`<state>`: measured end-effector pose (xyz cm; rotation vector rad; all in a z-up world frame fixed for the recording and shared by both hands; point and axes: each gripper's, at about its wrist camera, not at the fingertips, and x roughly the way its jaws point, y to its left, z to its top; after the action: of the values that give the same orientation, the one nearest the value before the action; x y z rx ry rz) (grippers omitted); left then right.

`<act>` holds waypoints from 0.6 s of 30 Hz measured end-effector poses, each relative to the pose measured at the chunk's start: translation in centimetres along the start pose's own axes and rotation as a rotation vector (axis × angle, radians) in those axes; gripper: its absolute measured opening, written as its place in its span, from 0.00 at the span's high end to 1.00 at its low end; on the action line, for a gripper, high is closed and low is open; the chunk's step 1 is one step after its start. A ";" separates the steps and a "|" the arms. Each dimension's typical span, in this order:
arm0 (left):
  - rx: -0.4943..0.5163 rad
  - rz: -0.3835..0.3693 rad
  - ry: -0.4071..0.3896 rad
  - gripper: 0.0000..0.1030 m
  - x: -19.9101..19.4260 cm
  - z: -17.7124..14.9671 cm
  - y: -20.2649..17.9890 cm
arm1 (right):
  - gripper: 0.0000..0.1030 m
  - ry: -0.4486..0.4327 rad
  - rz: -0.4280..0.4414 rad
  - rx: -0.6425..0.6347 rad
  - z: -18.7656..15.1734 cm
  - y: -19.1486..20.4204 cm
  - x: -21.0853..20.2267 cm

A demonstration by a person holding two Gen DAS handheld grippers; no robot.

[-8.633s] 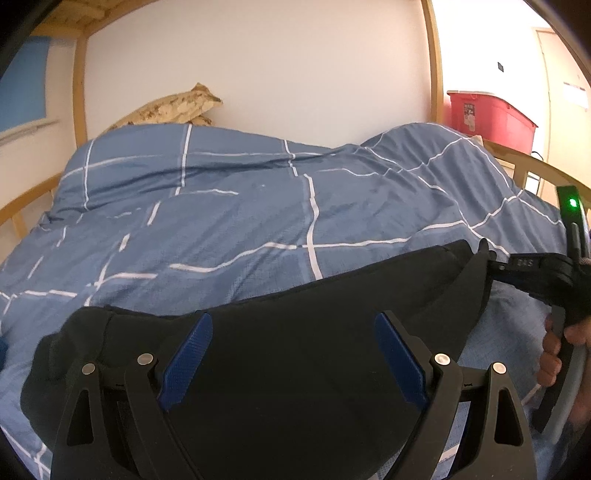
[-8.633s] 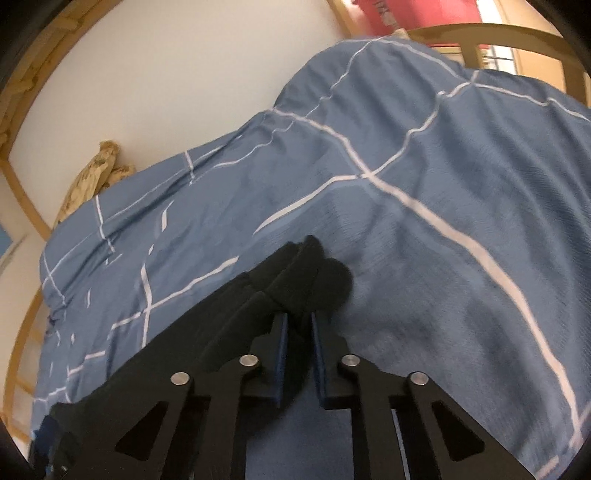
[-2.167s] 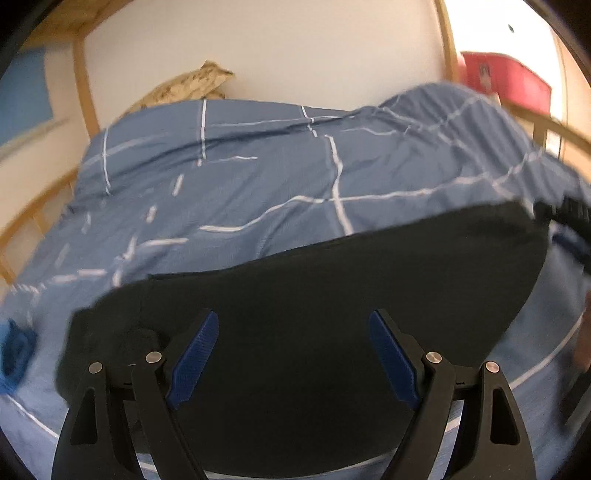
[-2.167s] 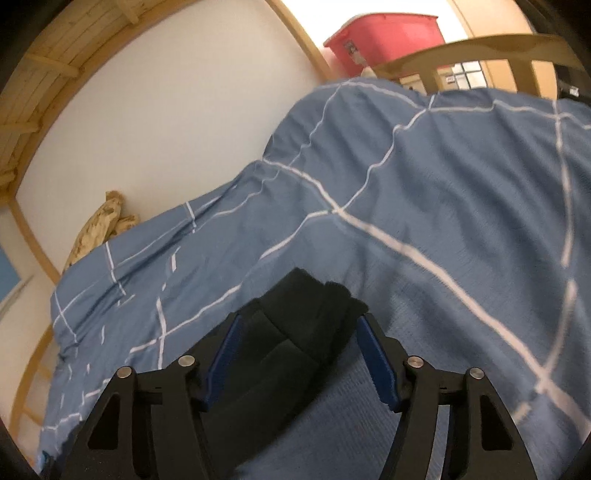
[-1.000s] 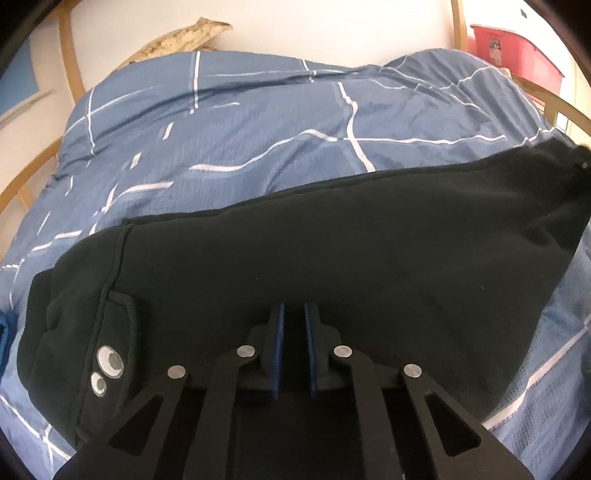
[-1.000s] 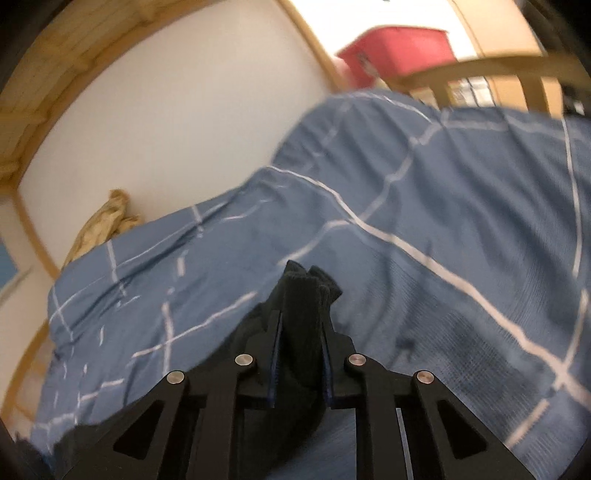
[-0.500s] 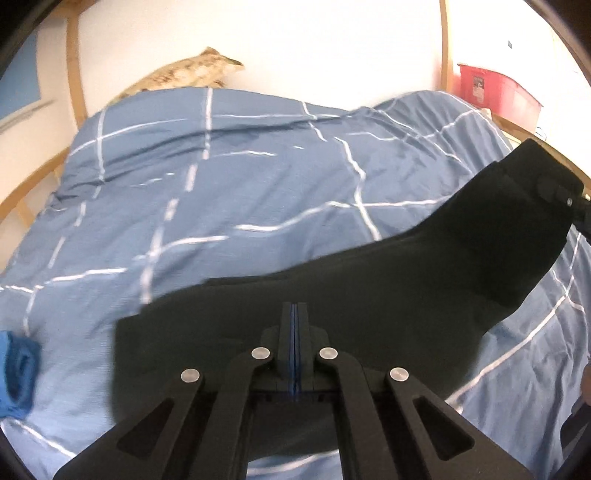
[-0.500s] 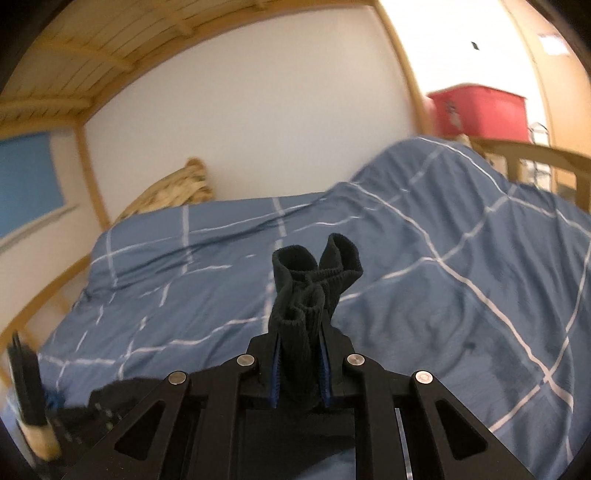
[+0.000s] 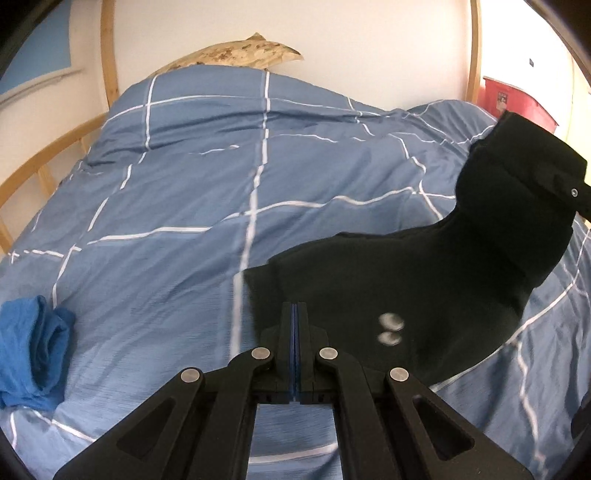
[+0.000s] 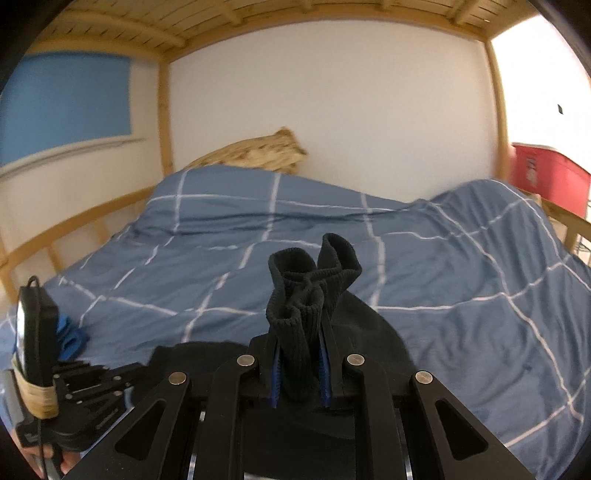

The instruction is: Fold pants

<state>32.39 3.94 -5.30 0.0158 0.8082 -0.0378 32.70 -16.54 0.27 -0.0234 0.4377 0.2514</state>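
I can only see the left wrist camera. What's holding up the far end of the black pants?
Observer: The right gripper. It's shut on the ribbed cuffs of the pants.
Child: One cuff or two?
Observer: Two, bunched together and sticking up past the gripper.
Child: What's above the bed?
Observer: Wooden slats, like a bunk overhead.
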 end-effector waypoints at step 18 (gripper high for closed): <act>-0.057 -0.004 0.024 0.98 0.0 -1.8 6.5 | 0.72 0.139 0.143 -0.210 -5.8 11.8 5.9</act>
<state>31.37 10.51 -6.53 -0.0390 0.8327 -0.0186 32.60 -4.17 -7.09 -0.2173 0.5510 0.4375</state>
